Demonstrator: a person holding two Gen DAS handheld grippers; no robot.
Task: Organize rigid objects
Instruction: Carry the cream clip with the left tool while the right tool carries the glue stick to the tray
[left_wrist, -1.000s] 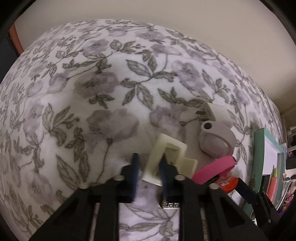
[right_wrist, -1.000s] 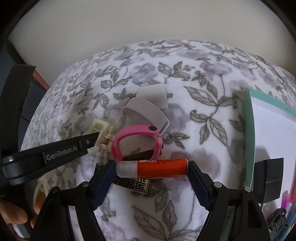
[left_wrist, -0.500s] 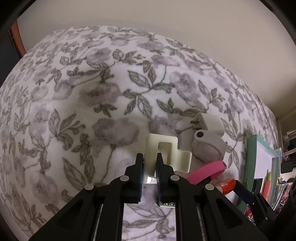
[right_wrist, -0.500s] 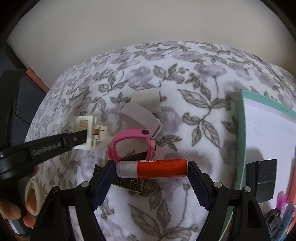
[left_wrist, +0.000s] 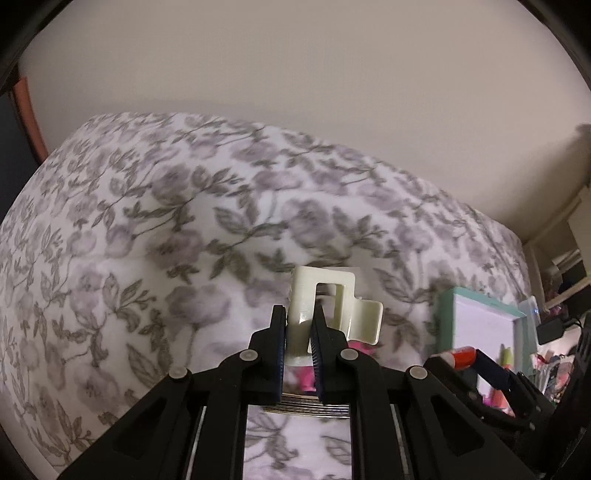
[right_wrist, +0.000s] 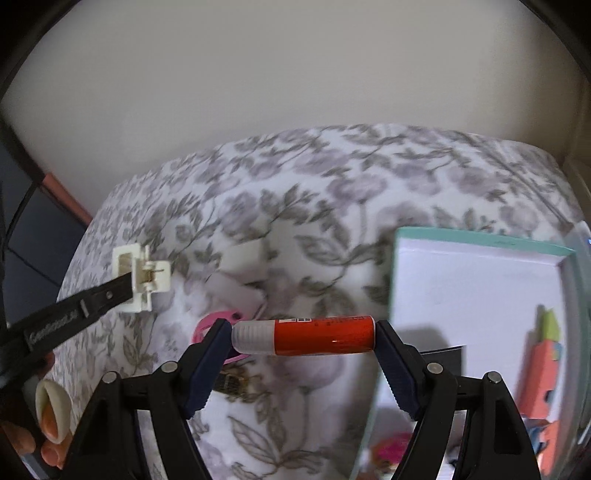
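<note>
Cream plastic clip (left_wrist: 334, 306) sits pinched between the left gripper (left_wrist: 300, 332) jaws, mid-frame. Right gripper (right_wrist: 303, 341) jaws squeeze the orange glue stick (right_wrist: 306, 336) end to end. Pink band (right_wrist: 210, 328) is mostly hidden, blurry.

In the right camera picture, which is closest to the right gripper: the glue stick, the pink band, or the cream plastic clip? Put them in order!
1. Glue stick: clamped between the right gripper fingers.
2. Pink band: on the blanket, behind its left finger.
3. Cream plastic clip: far left, held by the left gripper.

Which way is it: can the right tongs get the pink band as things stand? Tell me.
Probably not: the right tongs are shut on the glue stick, end to end. The pink band lies below on the floral blanket.
</note>
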